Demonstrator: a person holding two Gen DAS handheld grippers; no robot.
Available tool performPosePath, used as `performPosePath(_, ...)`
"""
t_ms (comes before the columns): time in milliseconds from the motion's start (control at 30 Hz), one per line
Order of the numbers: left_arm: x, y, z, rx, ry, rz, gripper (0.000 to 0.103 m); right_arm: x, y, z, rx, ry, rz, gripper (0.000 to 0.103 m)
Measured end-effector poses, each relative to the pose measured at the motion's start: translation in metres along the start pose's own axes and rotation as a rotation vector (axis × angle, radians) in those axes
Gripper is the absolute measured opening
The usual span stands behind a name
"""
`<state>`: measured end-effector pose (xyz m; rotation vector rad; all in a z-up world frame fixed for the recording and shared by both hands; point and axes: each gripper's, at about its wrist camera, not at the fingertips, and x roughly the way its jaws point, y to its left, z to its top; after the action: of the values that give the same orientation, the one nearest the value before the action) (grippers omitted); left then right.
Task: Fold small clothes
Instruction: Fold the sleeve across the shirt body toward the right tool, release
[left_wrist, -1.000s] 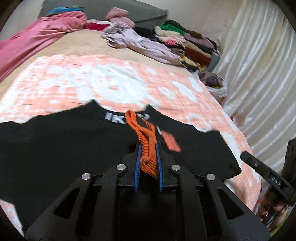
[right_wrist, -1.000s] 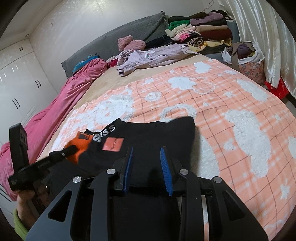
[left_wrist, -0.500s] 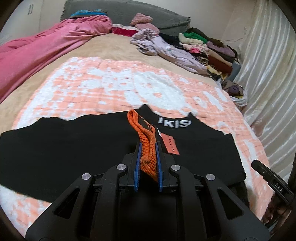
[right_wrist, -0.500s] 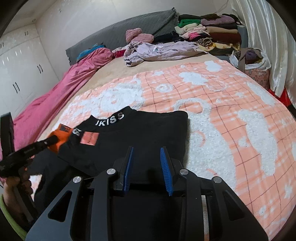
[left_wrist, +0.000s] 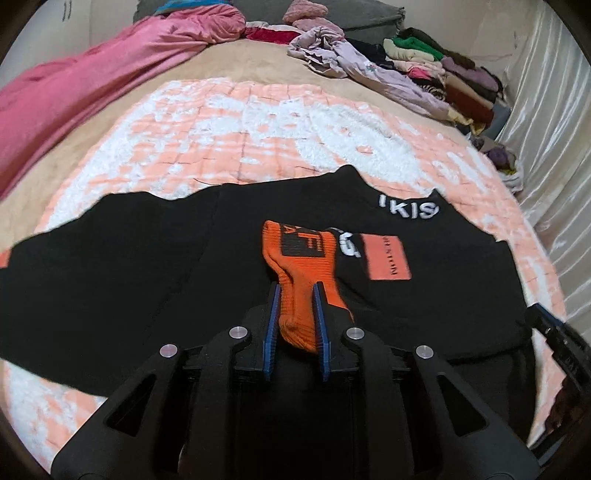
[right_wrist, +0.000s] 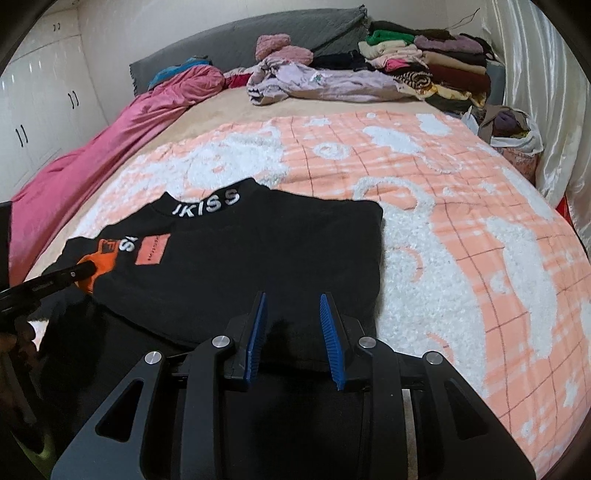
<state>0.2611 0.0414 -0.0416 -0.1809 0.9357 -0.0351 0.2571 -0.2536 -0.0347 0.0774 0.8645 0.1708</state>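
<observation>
Your left gripper (left_wrist: 295, 291) is clamped on an orange cuff (left_wrist: 301, 258), the ribbed knit bunched between the blue pads (left_wrist: 273, 325); its jaws have just been opening a touch, yet the cuff sits pinched between them. The cuff belongs to a black top (right_wrist: 258, 258) that lies on the blanket (right_wrist: 461, 229), an orange one with white fluffy patches, spread over the bed. The top's collar, with white letters, points toward the far end of the bed, and an orange patch (left_wrist: 386, 257) shows on the chest just right of the cuff. From the right wrist view the top's right edge looks folded in, straight and tidy. Your right gripper (right_wrist: 291, 321) hangs over the near hem of the top with its jaws partly apart; you cannot tell whether black cloth is pinched between them, since everything there is dark. Farther up the bed lie a pink quilt (left_wrist: 92, 81) on the left, a lilac garment (right_wrist: 325, 83) in the middle, and a stack of folded clothes (right_wrist: 424, 62) on the right.
</observation>
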Motion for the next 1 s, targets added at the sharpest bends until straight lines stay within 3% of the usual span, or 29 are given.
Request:
performPosePath(100,-0.005,0.005,0.001,0.015,-0.021,0.074,0.011,0.009,-0.006,-0.003,0.007,0.032,-0.002,0.029)
performPosePath(167,-0.011,0.01,0.003,0.002,-0.035,0.082,0.011,0.015,-0.008,-0.006,0.004,0.05,-0.006,0.029)
performPosePath(400,-0.03,-0.012,0.006,0.056,-0.095,0.002,0.011,0.024,-0.012,-0.018,-0.002,0.072,-0.002,0.029)
performPosePath(500,-0.016,-0.026,-0.001,0.095,-0.049,-0.026,0.013,0.024,-0.014,-0.021,0.005,0.069,0.003,0.029)
performPosePath(633,0.018,-0.028,-0.013,0.118,0.051,0.033,0.02,0.023,-0.014,-0.023,0.013,0.064,0.003,0.029)
performPosePath(800,0.017,-0.03,-0.016,0.138,0.043,0.044,0.022,0.019,-0.014,-0.024,0.026,0.053,-0.001,0.03)
performPosePath(867,0.014,-0.027,-0.017,0.129,0.045,0.034,0.022,0.015,-0.013,-0.025,0.027,0.044,0.007,0.036)
performPosePath(1000,0.006,-0.025,-0.016,0.119,0.04,0.011,0.032,0.002,-0.008,-0.029,0.018,0.022,0.001,0.041)
